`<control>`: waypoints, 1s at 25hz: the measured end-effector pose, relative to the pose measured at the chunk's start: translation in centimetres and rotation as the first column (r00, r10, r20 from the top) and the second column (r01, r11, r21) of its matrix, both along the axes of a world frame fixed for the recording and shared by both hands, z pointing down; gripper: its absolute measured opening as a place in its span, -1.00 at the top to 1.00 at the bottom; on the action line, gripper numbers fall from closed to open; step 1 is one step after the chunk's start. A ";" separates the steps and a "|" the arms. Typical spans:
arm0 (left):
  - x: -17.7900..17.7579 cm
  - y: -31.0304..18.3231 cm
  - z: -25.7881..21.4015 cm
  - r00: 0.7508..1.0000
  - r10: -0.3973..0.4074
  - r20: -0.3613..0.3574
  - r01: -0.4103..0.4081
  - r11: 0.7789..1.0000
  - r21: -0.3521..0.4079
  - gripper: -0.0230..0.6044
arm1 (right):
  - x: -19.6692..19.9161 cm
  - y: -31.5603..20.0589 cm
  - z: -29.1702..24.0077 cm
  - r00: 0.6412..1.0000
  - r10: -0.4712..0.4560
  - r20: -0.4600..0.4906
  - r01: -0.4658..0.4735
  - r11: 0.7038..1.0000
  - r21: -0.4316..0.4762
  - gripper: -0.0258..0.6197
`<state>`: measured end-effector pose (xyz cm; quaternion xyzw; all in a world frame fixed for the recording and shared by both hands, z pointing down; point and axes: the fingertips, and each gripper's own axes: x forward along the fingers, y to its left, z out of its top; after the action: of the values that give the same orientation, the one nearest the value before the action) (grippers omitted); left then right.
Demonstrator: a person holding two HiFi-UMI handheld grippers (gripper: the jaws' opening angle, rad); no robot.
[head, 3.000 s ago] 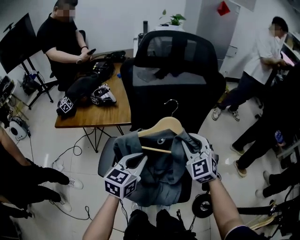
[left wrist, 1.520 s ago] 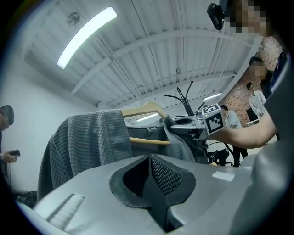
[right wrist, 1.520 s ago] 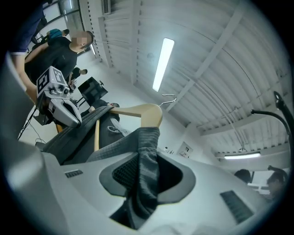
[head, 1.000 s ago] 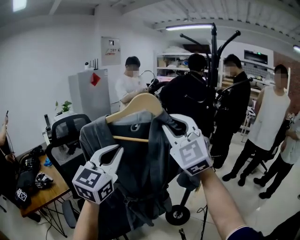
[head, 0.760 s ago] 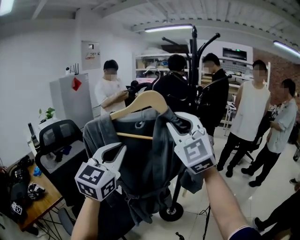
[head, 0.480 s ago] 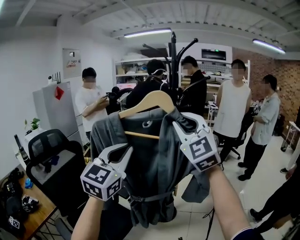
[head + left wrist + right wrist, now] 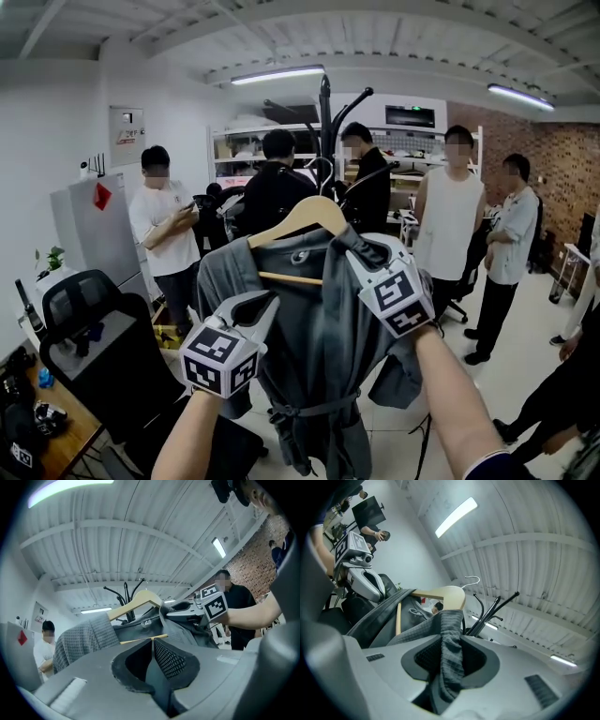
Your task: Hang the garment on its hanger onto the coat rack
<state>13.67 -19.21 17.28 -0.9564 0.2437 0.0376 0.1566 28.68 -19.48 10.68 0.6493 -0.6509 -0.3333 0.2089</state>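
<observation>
Matt grey waffle-weave cloth garment (image 7: 314, 328), smooth pale wooden hanger (image 7: 300, 217), black metal coat rack (image 7: 325, 108)

Both grippers were pale grey plastic, the left gripper (image 7: 261, 307) at 7 o'clock and the right gripper (image 7: 352, 246) at 3 in the head view. Each had a cube (image 7: 220, 361) with black-and-white square markers, plus black mesh-textured pads (image 7: 169, 658). The only clothing showing was a dark sleeve (image 7: 487, 465), white-edged, at 5 o'clock.

The room is viewed level from the head; both gripper views are aimed ceilingward; the pale wooden hanger (image 7: 302, 219) is shared, close by.
</observation>
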 end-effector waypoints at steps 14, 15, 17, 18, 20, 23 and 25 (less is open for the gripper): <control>4.3 -5.9 0.0 0.999 -0.041 0.022 0.042 0.999 -0.018 0.92 | 4.1 -9.7 1.2 0.999 0.036 0.015 -0.035 0.995 -0.093 0.54; 4.6 -6.2 0.0 0.999 -0.039 0.022 0.039 0.999 -0.019 0.92 | 4.4 -10.3 1.5 0.999 0.040 0.018 -0.038 0.994 -0.100 0.54; 5.1 -6.9 0.1 0.999 -0.035 0.023 0.035 0.999 -0.022 0.91 | 5.1 -11.5 1.9 0.999 0.047 0.026 -0.044 0.992 -0.114 0.54; 5.3 -7.3 0.2 0.999 -0.033 0.022 0.033 0.999 -0.024 0.91 | 5.4 -12.0 2.2 0.998 0.051 0.030 -0.047 0.992 -0.121 0.54; 5.8 -8.1 0.4 0.999 -0.029 0.023 0.030 0.999 -0.030 0.92 | 5.8 -13.1 2.9 0.998 0.057 0.032 -0.052 0.990 -0.134 0.54; 6.5 -9.2 1.2 0.999 -0.024 0.029 0.025 0.999 -0.044 0.91 | 6.3 -14.4 4.2 0.998 0.067 0.019 -0.064 0.987 -0.149 0.54; 6.9 -9.8 1.9 0.999 -0.020 0.033 0.022 0.998 -0.055 0.91 | 6.6 -15.0 5.1 0.997 0.076 0.022 -0.072 0.984 -0.161 0.54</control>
<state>20.54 -29.03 19.17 -0.9583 0.2518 0.0135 0.1343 35.29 -34.50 15.77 0.6587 -0.6539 -0.2626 0.2636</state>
